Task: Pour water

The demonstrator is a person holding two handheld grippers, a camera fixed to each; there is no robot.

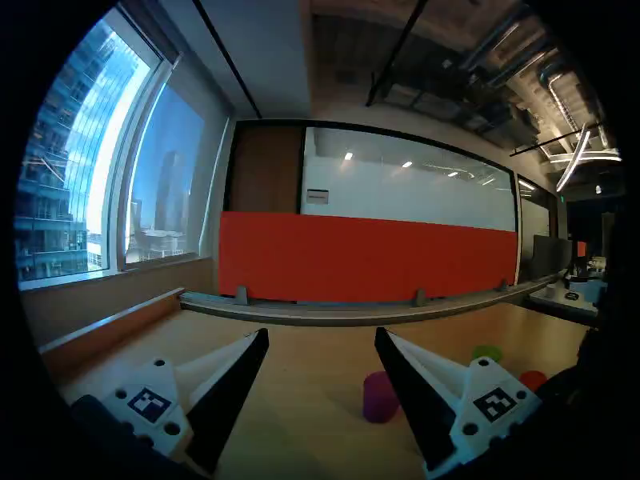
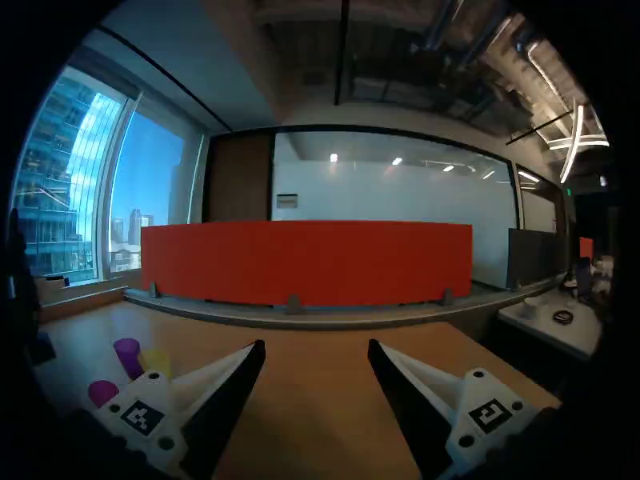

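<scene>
Fingers [image 1: 232, 384] apart over wooden desk [image 1: 320, 352]

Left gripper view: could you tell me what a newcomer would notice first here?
The bright orange divider across the back stands out first, then the tall windows with skyscrapers at the left. On the wooden desk, a purple cup sits just ahead of the open left tool.

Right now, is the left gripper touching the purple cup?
Cannot tell. In the left gripper view, one finger of the open left gripper overlaps the purple cup, hiding any gap.
</scene>
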